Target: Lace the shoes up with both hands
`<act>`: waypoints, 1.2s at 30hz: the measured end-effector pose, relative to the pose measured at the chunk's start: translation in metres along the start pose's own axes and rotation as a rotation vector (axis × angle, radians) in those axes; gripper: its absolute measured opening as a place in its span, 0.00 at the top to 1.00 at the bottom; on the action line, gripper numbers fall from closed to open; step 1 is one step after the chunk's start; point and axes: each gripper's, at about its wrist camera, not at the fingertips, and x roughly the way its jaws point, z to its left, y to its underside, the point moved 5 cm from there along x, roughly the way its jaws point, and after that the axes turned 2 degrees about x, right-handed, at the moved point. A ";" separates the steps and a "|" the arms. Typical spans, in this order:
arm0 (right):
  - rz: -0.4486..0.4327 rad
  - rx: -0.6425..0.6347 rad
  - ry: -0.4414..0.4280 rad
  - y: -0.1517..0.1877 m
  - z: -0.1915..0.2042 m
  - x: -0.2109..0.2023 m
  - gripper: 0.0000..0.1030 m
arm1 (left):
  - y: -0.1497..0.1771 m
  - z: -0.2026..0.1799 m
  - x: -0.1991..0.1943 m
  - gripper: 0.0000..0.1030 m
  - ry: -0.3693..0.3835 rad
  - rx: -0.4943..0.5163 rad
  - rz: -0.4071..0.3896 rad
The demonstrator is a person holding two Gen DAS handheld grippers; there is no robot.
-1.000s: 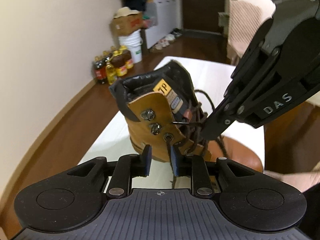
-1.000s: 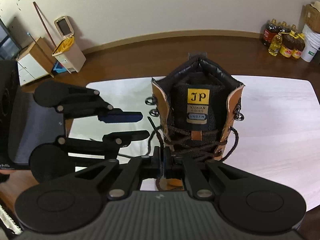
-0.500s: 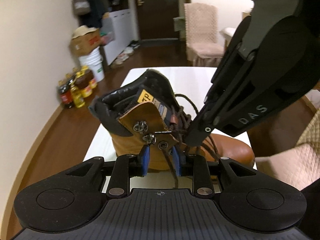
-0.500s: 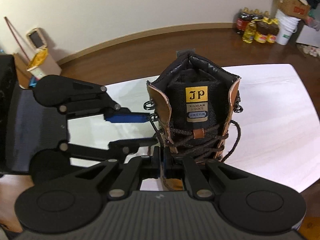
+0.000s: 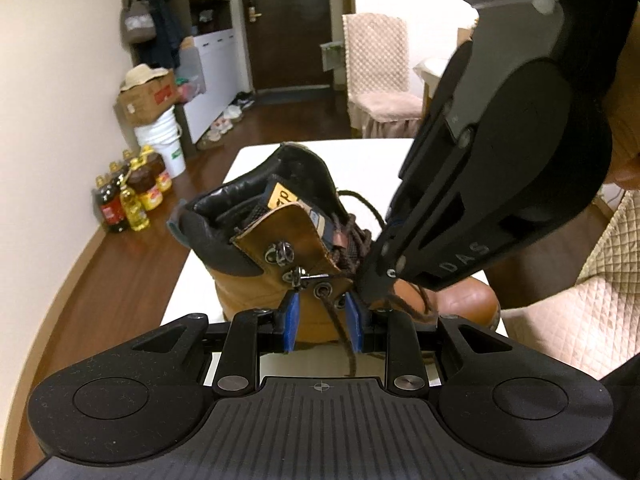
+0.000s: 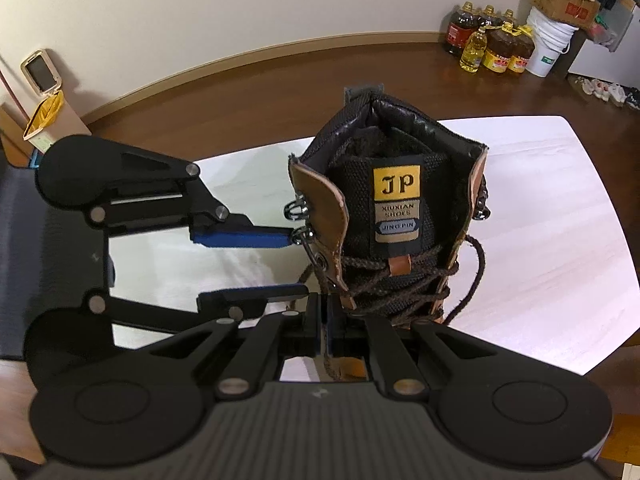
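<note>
right gripper [image 6: 323, 322] clenched on lace [image 6: 478, 272] beside lower eyelet | left gripper [image 5: 322, 320] spread, lace strand hanging between its pads, near lower hook [image 5: 294, 276] | boot [image 6: 394, 216] upright on surface [image 6: 560, 216], top hooks bare | keep lace taut, loop hook cleanly

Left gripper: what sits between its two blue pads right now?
In the left wrist view, the brown lace hangs between the open left gripper pads, before the boot and its eyelet.
</note>
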 end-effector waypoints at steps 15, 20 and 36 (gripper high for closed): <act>-0.005 -0.014 -0.072 -0.016 0.008 -0.004 0.96 | 0.009 0.001 -0.005 0.73 0.014 0.082 -0.005; 0.022 -0.030 -0.085 -0.013 0.012 0.001 0.96 | 0.015 -0.003 -0.005 0.71 0.020 0.107 0.010; -0.007 -0.053 -0.036 -0.017 0.008 0.005 0.96 | 0.011 0.013 -0.002 0.71 -0.061 0.223 0.005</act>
